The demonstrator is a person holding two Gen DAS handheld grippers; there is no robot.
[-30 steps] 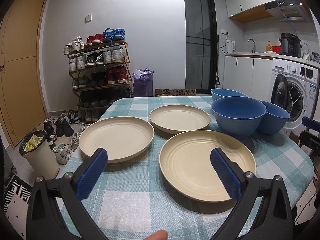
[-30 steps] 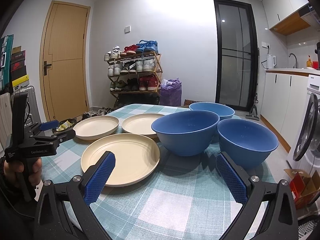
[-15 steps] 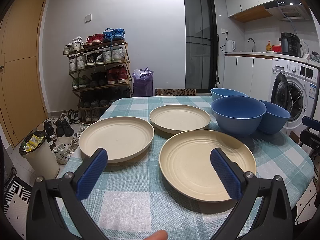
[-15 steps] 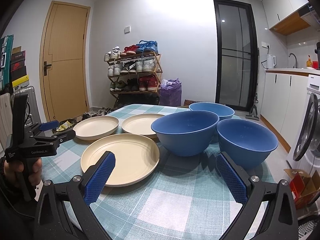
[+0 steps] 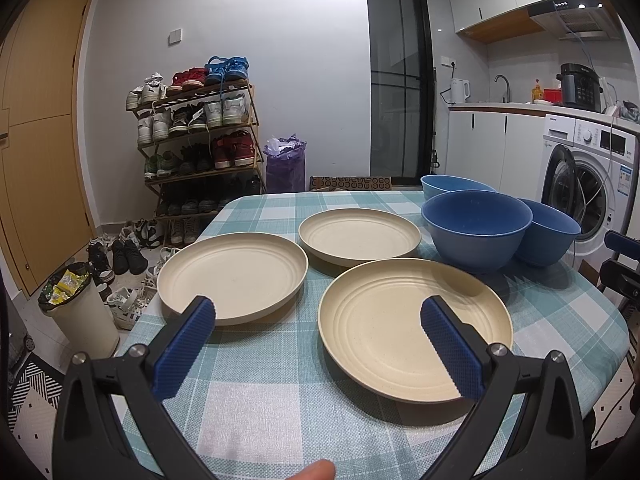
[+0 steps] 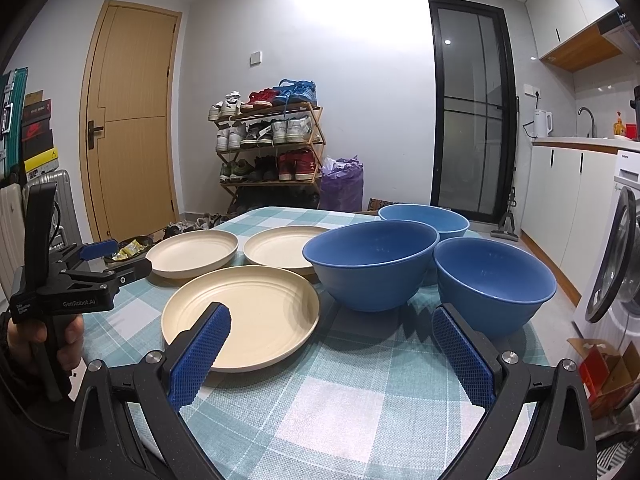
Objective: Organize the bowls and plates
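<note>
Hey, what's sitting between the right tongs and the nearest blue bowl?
Nothing: only bare checked tablecloth lies between the open right tongs and the nearest bowl, as the right wrist view shows.

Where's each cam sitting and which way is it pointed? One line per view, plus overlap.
Left wrist: on the left gripper, jaws open, facing the near plate; a fingertip shows.
Right wrist: on the right gripper, jaws open, facing the front bowl; a hand holds the left gripper.
Shared: table, plates, bowls, shoe rack.
</note>
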